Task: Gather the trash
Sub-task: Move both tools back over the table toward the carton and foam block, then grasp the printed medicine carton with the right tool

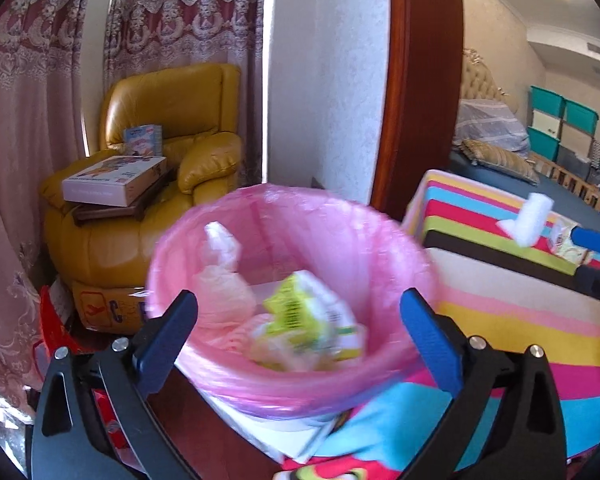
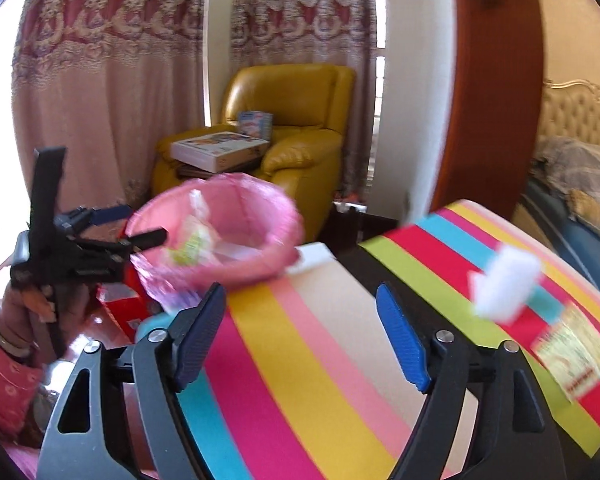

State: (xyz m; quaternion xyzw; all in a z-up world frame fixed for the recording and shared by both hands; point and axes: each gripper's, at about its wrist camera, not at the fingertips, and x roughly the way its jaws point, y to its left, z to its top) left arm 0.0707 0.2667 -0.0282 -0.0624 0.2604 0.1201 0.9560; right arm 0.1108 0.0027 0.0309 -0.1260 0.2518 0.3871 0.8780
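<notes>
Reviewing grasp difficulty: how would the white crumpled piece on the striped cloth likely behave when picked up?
The white piece looks like crumpled tissue or foam, so probably very light and soft, likely squashing between the pads. It lies loose on the striped cloth, so a nudge may slide it instead of lifting. Blur hides its exact material.

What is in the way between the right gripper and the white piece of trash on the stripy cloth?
Nothing visible. The right gripper has its jaws open over bare striped cloth, and the white piece of trash lies ahead and to its right, with only cloth between them. A small packet lies nearer, off to the side.
</notes>
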